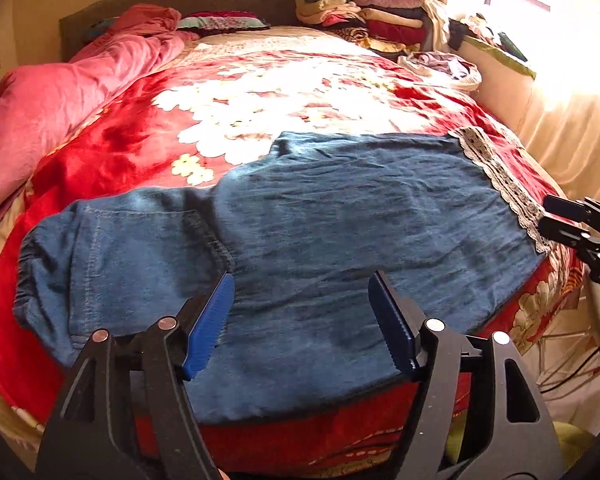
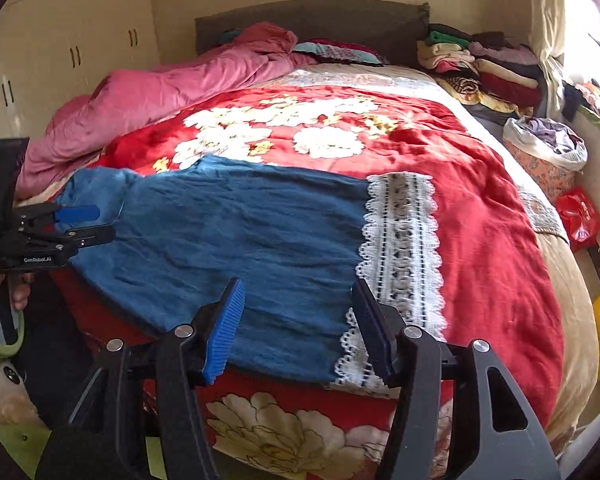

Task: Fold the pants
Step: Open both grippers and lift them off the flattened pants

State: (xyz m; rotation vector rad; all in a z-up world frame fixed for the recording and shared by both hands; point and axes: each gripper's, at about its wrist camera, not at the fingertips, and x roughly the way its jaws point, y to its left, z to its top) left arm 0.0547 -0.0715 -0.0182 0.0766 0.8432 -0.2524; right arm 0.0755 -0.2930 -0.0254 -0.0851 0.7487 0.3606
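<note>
While the blue pants (image 1: 320, 216) lay across the red bedspread (image 1: 112, 148), legs stacked lengthwise; left gripper (image 1: 304, 320) and right gripper (image 2: 300, 328) hovered open, empty; crosswise folds remained, by appearance.

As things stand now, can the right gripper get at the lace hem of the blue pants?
Probably yes. The right gripper is open and empty, just above the near edge of the blue pants, and the lace hem lies flat on the red floral blanket right by it, with nothing on top.
</note>
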